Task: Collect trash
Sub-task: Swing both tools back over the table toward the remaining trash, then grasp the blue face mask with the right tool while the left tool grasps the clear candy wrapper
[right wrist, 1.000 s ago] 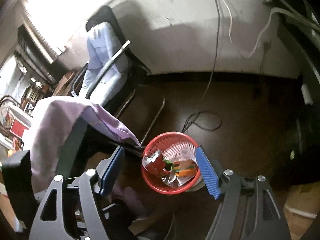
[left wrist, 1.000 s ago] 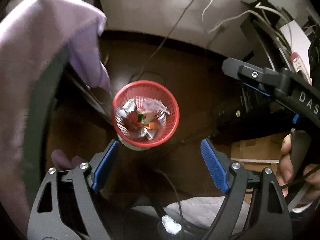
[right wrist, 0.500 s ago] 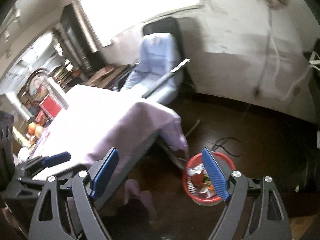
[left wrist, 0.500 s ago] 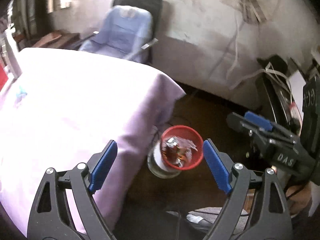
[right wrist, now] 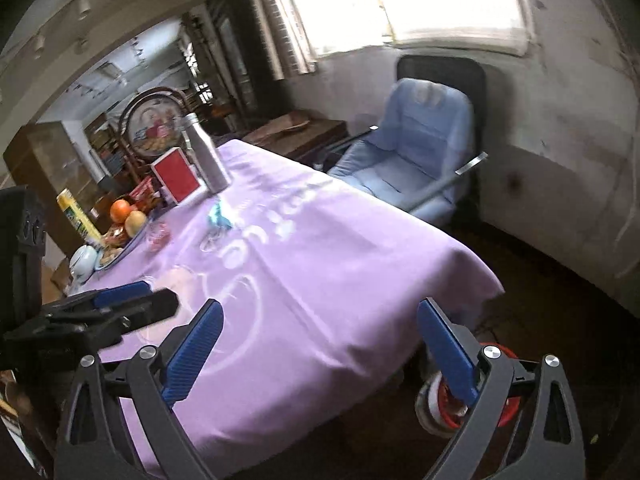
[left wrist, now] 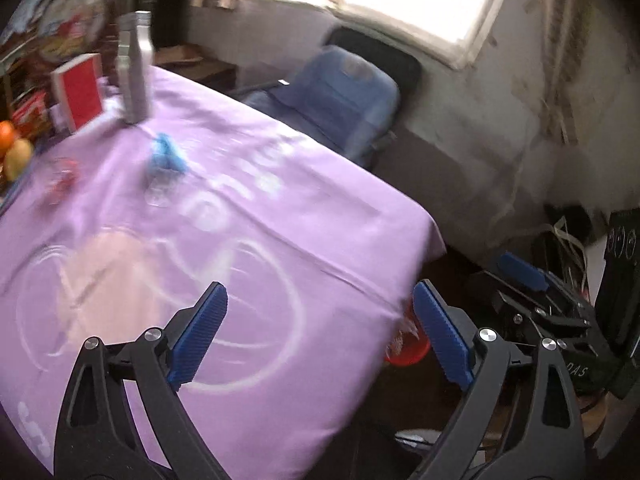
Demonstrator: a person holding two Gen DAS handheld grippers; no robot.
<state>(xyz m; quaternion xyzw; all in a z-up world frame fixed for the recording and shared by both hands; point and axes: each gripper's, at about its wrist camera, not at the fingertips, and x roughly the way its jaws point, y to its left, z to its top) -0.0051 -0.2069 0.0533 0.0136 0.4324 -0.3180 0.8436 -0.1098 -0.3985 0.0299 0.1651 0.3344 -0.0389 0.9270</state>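
While both grippers are held above the near edge of a table draped in a lilac tablecloth, nothing is seen between their blue pads. The left gripper is spread wide and its jaws are opening, with only cloth and dark floor visible in the gap. The right gripper is likewise released, its jaws opening and empty; it is also seen at the right of the left wrist view, and the left gripper at the left edge of the right wrist view.

The red mesh trash basket is found on the floor just beyond the table's near right corner, partly hidden behind the right gripper's right finger; in the left wrist view only a red sliver of it is seen under the hanging cloth edge, and its contents cannot be made out.

On the far part of the table, 2 loose pieces are seen lying apart from each other: a crumpled blue wrapper and a red-and-clear wrapper, both blurred. Behind them stand a silver metal bottle and a red box, just beside each other. A tray with an orange is placed at the far left edge. A blue padded chair is set beyond the table, under the bright window.
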